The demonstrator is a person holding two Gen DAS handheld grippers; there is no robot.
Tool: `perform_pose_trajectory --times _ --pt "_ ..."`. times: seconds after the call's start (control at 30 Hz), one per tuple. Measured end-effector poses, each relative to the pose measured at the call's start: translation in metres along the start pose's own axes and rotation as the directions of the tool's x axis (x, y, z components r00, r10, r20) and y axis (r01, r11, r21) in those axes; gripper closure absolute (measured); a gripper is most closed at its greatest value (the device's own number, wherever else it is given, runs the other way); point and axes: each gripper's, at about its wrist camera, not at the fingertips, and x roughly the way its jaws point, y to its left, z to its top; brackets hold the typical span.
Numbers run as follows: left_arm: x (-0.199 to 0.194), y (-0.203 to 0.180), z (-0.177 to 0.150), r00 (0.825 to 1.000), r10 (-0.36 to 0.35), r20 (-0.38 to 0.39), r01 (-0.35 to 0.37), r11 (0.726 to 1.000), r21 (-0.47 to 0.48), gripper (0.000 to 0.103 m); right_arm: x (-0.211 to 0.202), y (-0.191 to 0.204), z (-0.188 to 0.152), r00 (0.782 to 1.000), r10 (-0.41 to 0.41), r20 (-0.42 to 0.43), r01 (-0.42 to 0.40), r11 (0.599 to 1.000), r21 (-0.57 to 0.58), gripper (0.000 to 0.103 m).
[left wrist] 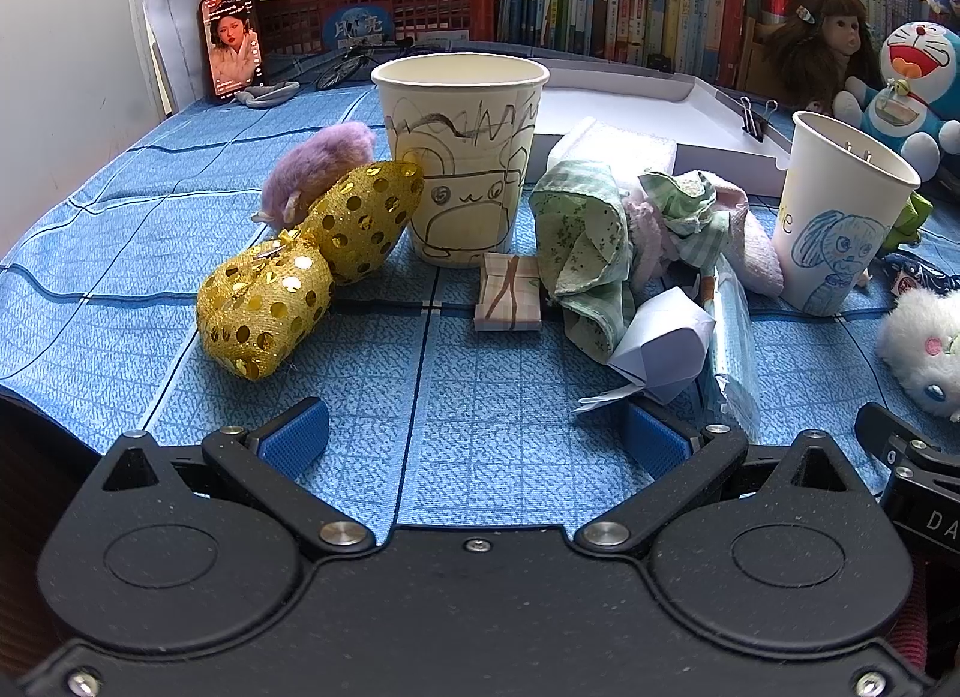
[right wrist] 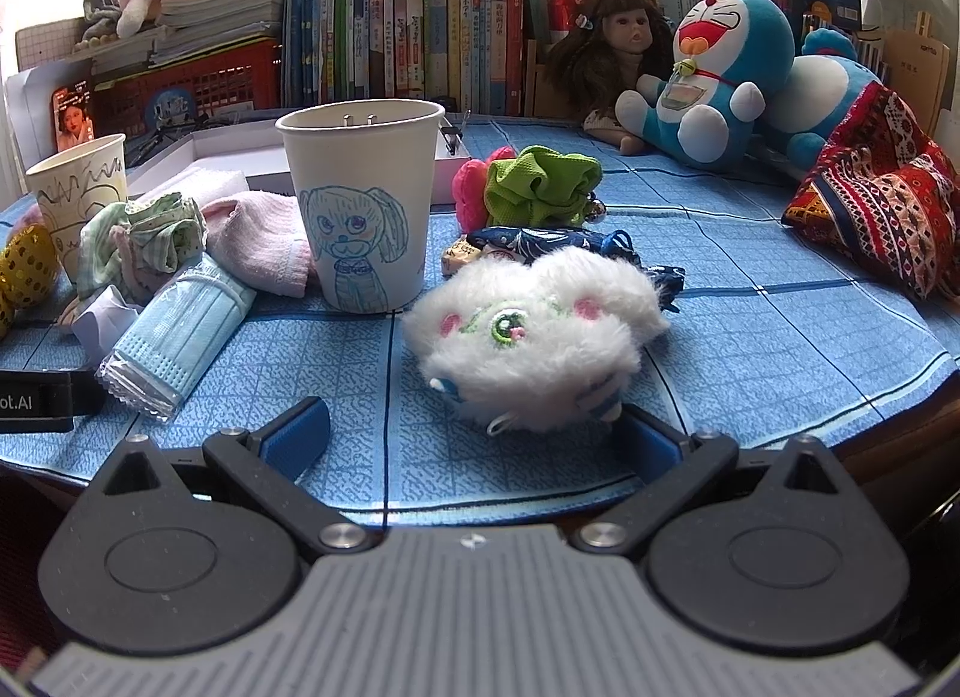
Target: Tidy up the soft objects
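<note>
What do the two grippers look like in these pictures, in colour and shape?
The left gripper has a black body with two round discs, black linkage arms with silver screws, and blue textured fingers. The right gripper has the same form, but its middle plate is grey and ribbed. No cables or sleeves show.

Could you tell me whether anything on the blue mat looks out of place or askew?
Nothing is spilled or damaged. The soft things lie in a loose jumble: the green checked cloth is crumpled against a pink towel, and the white plush lies on its side. Both paper cups stand upright.
</note>
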Motion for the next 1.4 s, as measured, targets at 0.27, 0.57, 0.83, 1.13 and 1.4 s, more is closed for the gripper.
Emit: perform_pose_trajectory --times 0.27,0.57,0.83,1.13,1.4 --pt "-0.004 0.003 -0.010 0.998 -0.023 0.055 0.023 1.000 0.013 0.000 -0.004 0.003 -0.006 0.999 -0.013 0.052 0.012 1.000 0.010 0.000" --pt "-0.030 -0.005 -0.013 0.984 -0.126 0.124 0.119 0.991 0.061 0.000 -0.022 -0.017 -0.007 0.988 0.093 0.127 -0.098 0.994 0.040 0.000" --pt "-0.043 -0.028 -0.001 0.960 -0.222 0.170 0.210 0.974 0.085 0.035 -0.028 -0.031 0.004 0.969 0.005 0.247 -0.007 1.000 0.006 0.002" --pt "-0.021 -0.023 0.010 0.959 -0.259 0.118 0.264 0.964 -0.022 0.055 -0.006 -0.045 0.009 0.976 0.014 0.215 -0.025 0.998 0.049 0.010" --pt "-0.012 -0.015 0.010 0.947 -0.309 0.087 0.316 0.945 -0.089 0.073 0.001 -0.044 0.009 0.977 0.106 0.187 -0.118 0.992 0.054 0.028"
